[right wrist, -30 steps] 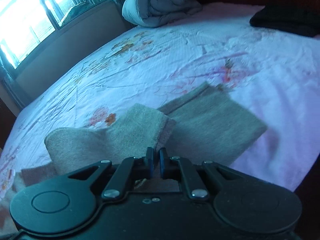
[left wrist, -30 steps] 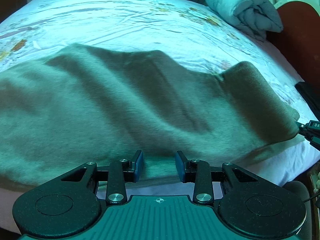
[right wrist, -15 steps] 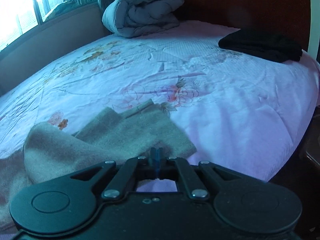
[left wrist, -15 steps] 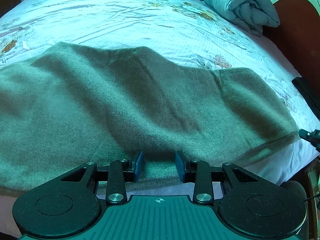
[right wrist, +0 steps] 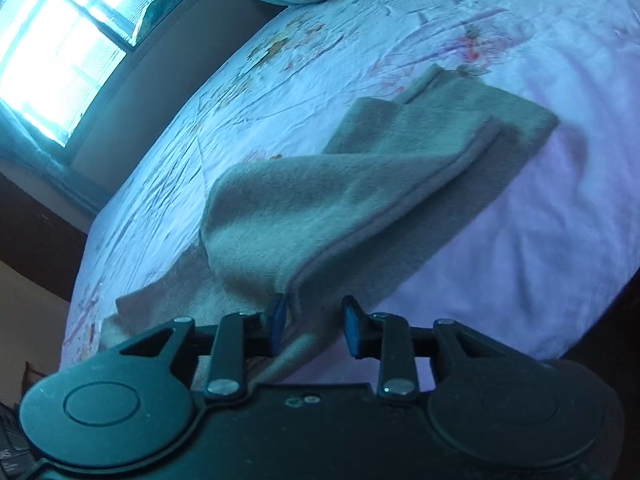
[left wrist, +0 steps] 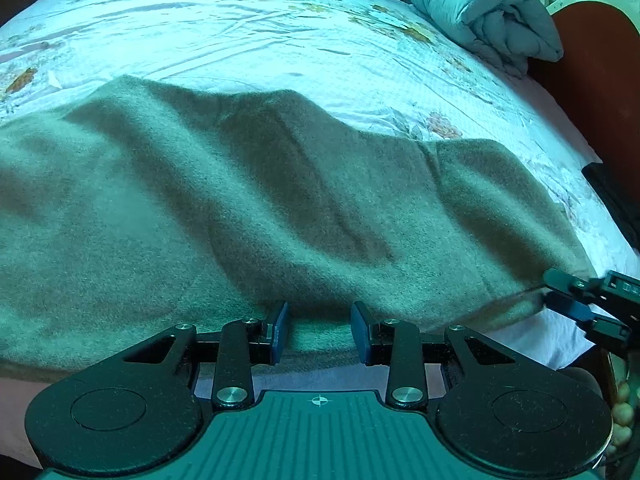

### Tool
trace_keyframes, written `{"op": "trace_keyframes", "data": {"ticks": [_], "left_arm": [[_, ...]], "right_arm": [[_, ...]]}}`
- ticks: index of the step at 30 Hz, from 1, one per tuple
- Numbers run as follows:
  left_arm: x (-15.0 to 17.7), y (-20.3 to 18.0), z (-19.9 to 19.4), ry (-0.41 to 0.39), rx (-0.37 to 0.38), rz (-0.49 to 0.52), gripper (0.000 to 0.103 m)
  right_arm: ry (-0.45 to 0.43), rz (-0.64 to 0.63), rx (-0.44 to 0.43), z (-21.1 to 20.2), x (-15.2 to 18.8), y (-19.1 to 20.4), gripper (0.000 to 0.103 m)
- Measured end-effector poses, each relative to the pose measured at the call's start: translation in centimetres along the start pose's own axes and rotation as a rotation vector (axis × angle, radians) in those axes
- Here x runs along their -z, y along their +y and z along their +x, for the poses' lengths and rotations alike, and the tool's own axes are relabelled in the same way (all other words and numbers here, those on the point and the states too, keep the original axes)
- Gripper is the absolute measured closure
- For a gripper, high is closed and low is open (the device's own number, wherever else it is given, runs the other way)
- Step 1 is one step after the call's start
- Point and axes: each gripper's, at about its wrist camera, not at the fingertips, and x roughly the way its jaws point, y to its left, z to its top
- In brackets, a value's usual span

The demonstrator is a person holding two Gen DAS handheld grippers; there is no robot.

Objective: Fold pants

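Note:
Grey-brown fleece pants (left wrist: 248, 208) lie spread across the bed, legs running to the right. My left gripper (left wrist: 319, 332) is open at the pants' near edge, with the cloth edge between its blue pads. In the right wrist view the pants' leg end (right wrist: 360, 184) lies doubled over on the sheet. My right gripper (right wrist: 312, 326) is open, and the hem of the leg drapes beside its left pad (right wrist: 277, 320). The right gripper also shows in the left wrist view (left wrist: 588, 308) at the leg's end, jaws apart.
The bed has a pale floral sheet (left wrist: 280, 32). A rolled grey duvet (left wrist: 484, 12) lies at the far right by the red-brown headboard (left wrist: 600, 80). A dark garment (left wrist: 612, 196) sits at the right edge. A window (right wrist: 60, 52) is beyond the bed. The bed's edge is close below both grippers.
My right gripper was shut half a second ago and is now open at the hem. It has tilted and shifted. The raised fold of the leg has dropped flatter. The left gripper stayed put.

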Motion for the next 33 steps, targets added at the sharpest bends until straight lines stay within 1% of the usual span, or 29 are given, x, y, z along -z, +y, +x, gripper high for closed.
{"op": "trace_keyframes", "data": {"ticks": [4, 5, 6, 9, 10, 14, 18, 20, 22, 24, 26, 29, 30, 31, 32, 33], "left_arm": [[0.0, 0.7, -0.2, -0.008, -0.02, -0.015, 0.068], [0.1, 0.7, -0.3, -0.011, -0.026, -0.012, 0.068], [0.0, 0.8, -0.2, -0.013, -0.031, -0.008, 0.068], [0.0, 0.9, -0.1, -0.016, -0.039, -0.004, 0.068], [0.0, 0.9, -0.1, -0.016, -0.039, -0.002, 0.068], [0.0, 0.9, -0.3, -0.021, -0.046, 0.01, 0.068], [0.0, 1.6, -0.7, -0.027, -0.049, -0.001, 0.068], [0.0, 1.8, -0.5, -0.024, -0.056, -0.001, 0.068], [0.0, 2.0, -0.4, -0.023, -0.056, -0.003, 0.068], [0.1, 1.8, -0.5, -0.025, -0.061, 0.007, 0.068], [0.0, 1.6, -0.6, -0.029, -0.064, 0.017, 0.068], [-0.2, 0.9, -0.5, -0.033, -0.046, 0.023, 0.068], [-0.3, 0.6, -0.4, -0.03, -0.035, 0.029, 0.068], [-0.3, 0.2, -0.3, -0.03, -0.026, 0.039, 0.068], [-0.3, -0.4, -0.2, -0.03, -0.021, 0.05, 0.068], [-0.3, -1.0, 0.0, -0.029, -0.016, 0.062, 0.068]], "right_arm": [[0.021, -0.031, 0.004, 1.8, -0.1, 1.1, 0.075], [0.029, -0.041, 0.002, 2.1, 0.0, 1.5, 0.08], [0.037, -0.054, -0.003, 2.4, 0.1, 1.8, 0.09], [0.053, -0.085, -0.004, 2.7, 0.6, 2.6, 0.102], [0.049, -0.087, -0.012, 2.6, 0.6, 2.6, 0.103], [0.033, -0.063, -0.04, 1.3, 0.4, 2.1, 0.103], [0.015, -0.054, -0.068, -0.9, 0.6, 1.6, 0.103], [0.03, -0.077, -0.046, -1.0, 0.9, 1.2, 0.103], [0.073, -0.077, 0.011, 0.5, 1.5, 0.4, 0.103], [0.073, -0.064, 0.026, 1.5, 1.7, 0.0, 0.103], [0.063, -0.094, 0.038, 1.7, 1.8, 0.6, 0.103], [0.07, -0.098, 0.031, 1.5, 1.5, 0.4, 0.103], [0.083, -0.099, 0.033, 1.7, 1.5, 0.1, 0.101], [0.097, -0.087, 0.016, 1.6, 1.4, -0.1, 0.098], [0.09, -0.058, -0.004, 1.2, 1.2, -0.4, 0.089], [0.064, -0.035, -0.023, 0.4, 1.0, -0.7, 0.082]]}}
